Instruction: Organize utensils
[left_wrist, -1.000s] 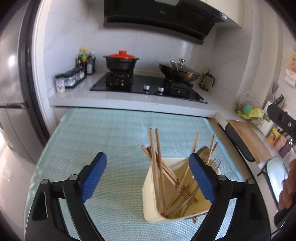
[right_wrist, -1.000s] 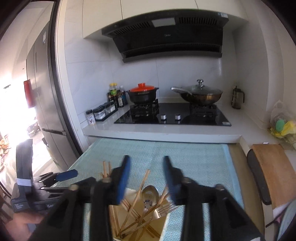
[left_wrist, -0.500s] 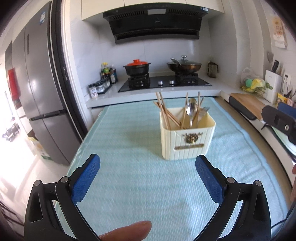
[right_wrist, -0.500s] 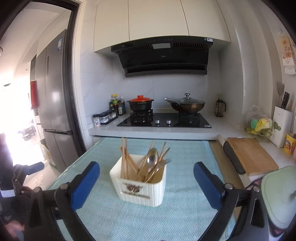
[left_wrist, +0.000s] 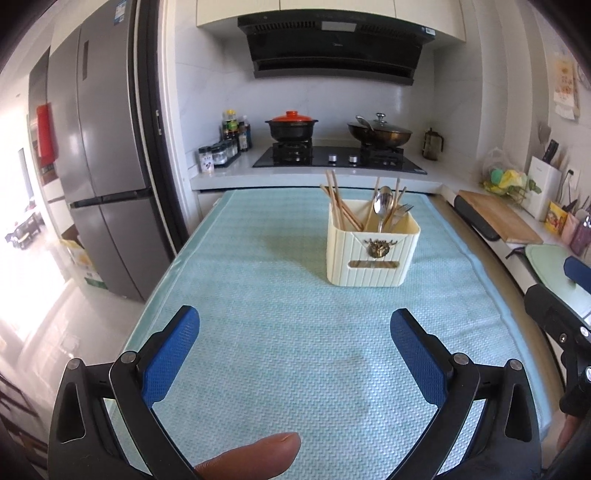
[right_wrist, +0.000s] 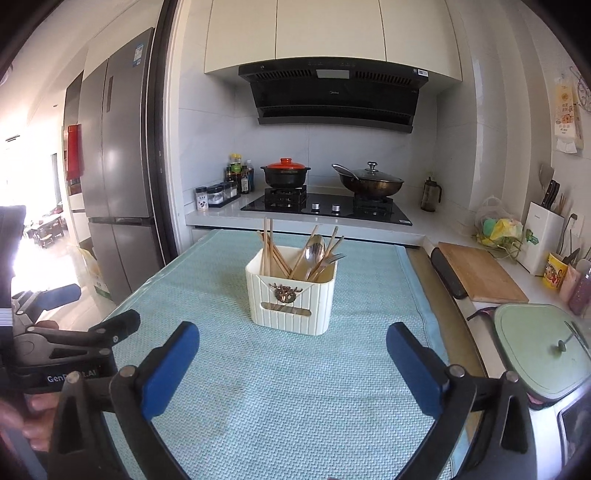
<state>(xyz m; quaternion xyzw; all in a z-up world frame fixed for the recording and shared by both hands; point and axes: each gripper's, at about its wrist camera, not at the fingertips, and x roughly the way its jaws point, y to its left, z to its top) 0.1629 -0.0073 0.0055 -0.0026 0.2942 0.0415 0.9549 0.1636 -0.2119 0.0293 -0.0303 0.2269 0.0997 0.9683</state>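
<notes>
A cream ribbed utensil holder (left_wrist: 371, 251) stands upright on the light teal mat (left_wrist: 277, 350); it also shows in the right wrist view (right_wrist: 291, 295). It holds wooden chopsticks (left_wrist: 338, 203), a metal spoon (left_wrist: 382, 199) and a fork (left_wrist: 402, 210). My left gripper (left_wrist: 295, 325) is open and empty, well back from the holder near the mat's front. My right gripper (right_wrist: 291, 339) is open and empty, also back from the holder. The left gripper shows at the left edge of the right wrist view (right_wrist: 74, 332).
A hob with a red-lidded pot (left_wrist: 291, 125) and a wok (left_wrist: 378, 133) sits behind the table. A fridge (left_wrist: 99, 177) stands left. A wooden cutting board (right_wrist: 480, 273) and a pale green lid (right_wrist: 543, 347) lie right.
Both grippers have pulled back and away from the utensil holder. The right gripper's jaws have opened wide. The holder stays upright on the mat.
</notes>
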